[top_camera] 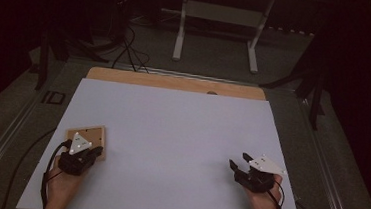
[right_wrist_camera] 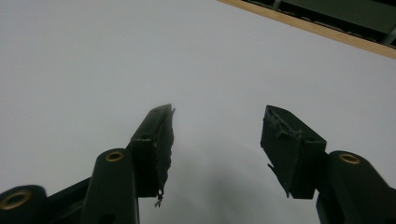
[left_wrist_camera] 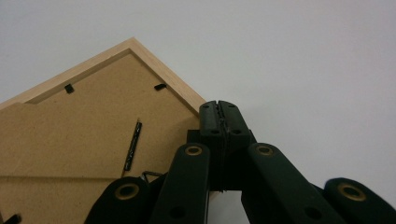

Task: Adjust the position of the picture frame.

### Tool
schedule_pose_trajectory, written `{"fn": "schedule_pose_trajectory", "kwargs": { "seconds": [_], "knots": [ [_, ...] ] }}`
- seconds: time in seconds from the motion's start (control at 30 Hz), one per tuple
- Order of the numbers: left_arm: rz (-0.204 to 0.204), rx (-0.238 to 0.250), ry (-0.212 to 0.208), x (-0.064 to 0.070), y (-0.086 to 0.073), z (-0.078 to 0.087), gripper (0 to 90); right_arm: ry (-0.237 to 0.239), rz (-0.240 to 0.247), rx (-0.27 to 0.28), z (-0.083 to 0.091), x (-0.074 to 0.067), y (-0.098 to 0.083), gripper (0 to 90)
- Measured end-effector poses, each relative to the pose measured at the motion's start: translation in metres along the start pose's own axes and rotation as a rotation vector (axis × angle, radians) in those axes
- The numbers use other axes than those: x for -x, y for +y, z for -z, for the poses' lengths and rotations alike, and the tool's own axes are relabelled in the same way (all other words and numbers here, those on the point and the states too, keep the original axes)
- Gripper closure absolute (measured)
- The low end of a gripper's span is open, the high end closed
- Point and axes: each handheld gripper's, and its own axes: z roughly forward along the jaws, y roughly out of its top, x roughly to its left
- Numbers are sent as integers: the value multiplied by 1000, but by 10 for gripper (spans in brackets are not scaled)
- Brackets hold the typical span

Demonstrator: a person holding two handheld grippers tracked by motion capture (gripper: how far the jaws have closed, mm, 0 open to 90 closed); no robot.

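While the wooden picture frame (top_camera: 88,137) lay face down near the left front of the white surface (top_camera: 171,133), its fibreboard back and small black retaining clips were turned up, presumably so that the back could be worked on. The left gripper (top_camera: 97,150) was held low at the frame's near right edge, its jaws pressed tight together with nothing seen between them in the left gripper view, where the frame (left_wrist_camera: 93,130) sat just beside and partly behind the closed tips; whether the tips touched the wood could not be told. A closed tip, it was judged, suited nudging or prying a clip. The right gripper (top_camera: 237,161) was parked well apart over bare white board, jaws held wide and empty, apparently kept ready in reserve
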Motion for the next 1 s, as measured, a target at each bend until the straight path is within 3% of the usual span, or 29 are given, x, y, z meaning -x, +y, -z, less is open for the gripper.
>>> {"fn": "schedule_pose_trajectory", "kwargs": {
  "seconds": [0.6,0.83,1.0],
  "knots": [
    [6,-15,-54,11,9,-8,899,-3,-4,1,0,1,0,433],
    [-54,-32,-58,25,18,-16,900,-4,-4,-1,0,1,-1,434],
    [-65,-30,-75,32,22,-21,900,-4,-8,2,1,2,-1,434]
  ]
}}
